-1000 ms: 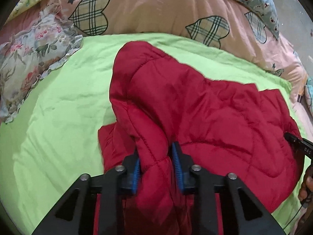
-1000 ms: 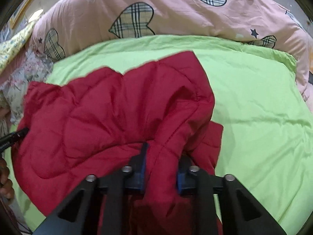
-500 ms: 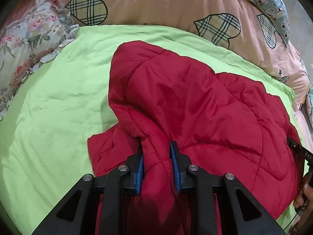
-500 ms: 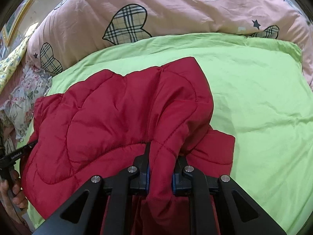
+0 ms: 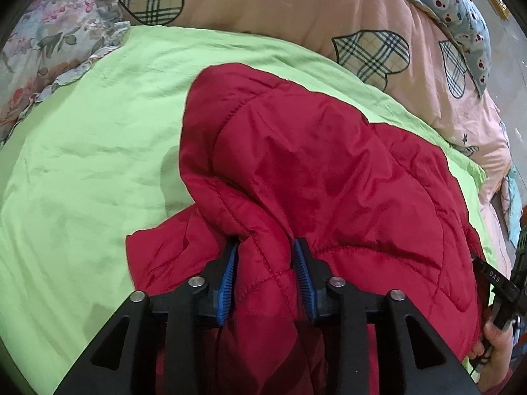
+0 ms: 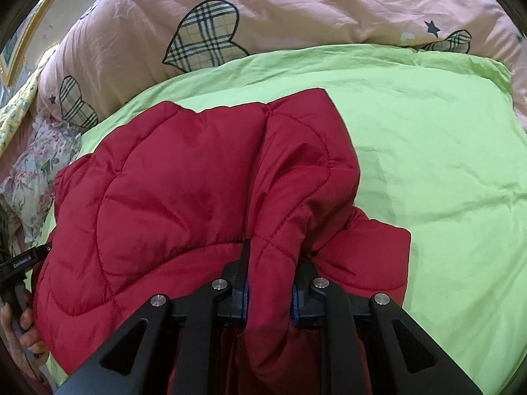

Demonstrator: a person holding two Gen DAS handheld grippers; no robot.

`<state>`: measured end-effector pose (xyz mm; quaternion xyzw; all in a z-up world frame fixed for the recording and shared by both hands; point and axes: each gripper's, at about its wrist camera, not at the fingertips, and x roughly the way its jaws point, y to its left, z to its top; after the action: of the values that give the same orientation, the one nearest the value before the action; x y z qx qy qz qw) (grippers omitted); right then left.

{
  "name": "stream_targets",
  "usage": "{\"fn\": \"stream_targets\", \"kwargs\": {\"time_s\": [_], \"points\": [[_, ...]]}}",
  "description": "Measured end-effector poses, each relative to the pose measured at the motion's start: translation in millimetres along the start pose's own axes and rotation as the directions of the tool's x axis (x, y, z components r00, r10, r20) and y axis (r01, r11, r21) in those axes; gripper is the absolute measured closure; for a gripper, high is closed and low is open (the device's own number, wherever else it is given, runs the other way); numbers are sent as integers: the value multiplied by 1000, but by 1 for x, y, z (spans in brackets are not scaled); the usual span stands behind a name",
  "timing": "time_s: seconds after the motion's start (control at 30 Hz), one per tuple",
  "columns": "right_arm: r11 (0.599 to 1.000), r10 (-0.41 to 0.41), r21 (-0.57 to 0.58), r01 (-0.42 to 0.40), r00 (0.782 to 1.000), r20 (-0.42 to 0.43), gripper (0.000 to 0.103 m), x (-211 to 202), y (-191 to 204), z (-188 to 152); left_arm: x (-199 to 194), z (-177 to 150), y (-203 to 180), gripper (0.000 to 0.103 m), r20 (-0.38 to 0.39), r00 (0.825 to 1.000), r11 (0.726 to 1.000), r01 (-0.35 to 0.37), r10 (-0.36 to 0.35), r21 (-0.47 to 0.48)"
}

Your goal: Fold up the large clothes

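Note:
A red quilted jacket (image 5: 329, 171) lies folded over itself on a green sheet (image 5: 82, 164). Its near edge is gathered into a puffy fold at each gripper. My left gripper (image 5: 265, 247) has its jaws opening, and the fold still sits between the blue pads (image 5: 227, 279), loose on the left side. In the right wrist view the same jacket (image 6: 181, 191) spreads to the left, and my right gripper (image 6: 271, 263) is shut on its fold. Each view shows the other gripper's tip and a hand at the jacket's far side.
A pink quilt with plaid hearts (image 5: 280, 10) is heaped along the far side of the bed. A floral pillow (image 5: 49, 49) lies at the far left. Green sheet (image 6: 428, 148) stretches bare to the right of the jacket.
Both grippers have carried the jacket's edge forward and lower, so the folded layer lies flatter. The left jaws have widened around their fold. The right jaws stay pinched.

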<state>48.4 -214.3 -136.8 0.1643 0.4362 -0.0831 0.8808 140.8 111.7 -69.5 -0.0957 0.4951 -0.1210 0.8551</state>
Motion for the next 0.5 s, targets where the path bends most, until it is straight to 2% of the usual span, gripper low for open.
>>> {"fn": "stream_targets", "kwargs": {"time_s": [0.17, 0.23, 0.37, 0.5], "points": [[999, -18, 30, 18, 1000, 21, 84, 1, 0, -1, -3, -6, -13, 45, 37, 996, 997, -79, 79, 14], [999, -22, 47, 20, 999, 32, 84, 1, 0, -1, -7, -9, -21, 43, 52, 992, 993, -113, 111, 31], [998, -14, 66, 11, 999, 47, 82, -1, -5, -4, -36, -19, -30, 23, 116, 984, 990, -138, 134, 28], [997, -18, 70, 14, 998, 54, 81, 0, -6, -4, -73, -33, -41, 23, 189, 973, 988, -146, 134, 51]]}}
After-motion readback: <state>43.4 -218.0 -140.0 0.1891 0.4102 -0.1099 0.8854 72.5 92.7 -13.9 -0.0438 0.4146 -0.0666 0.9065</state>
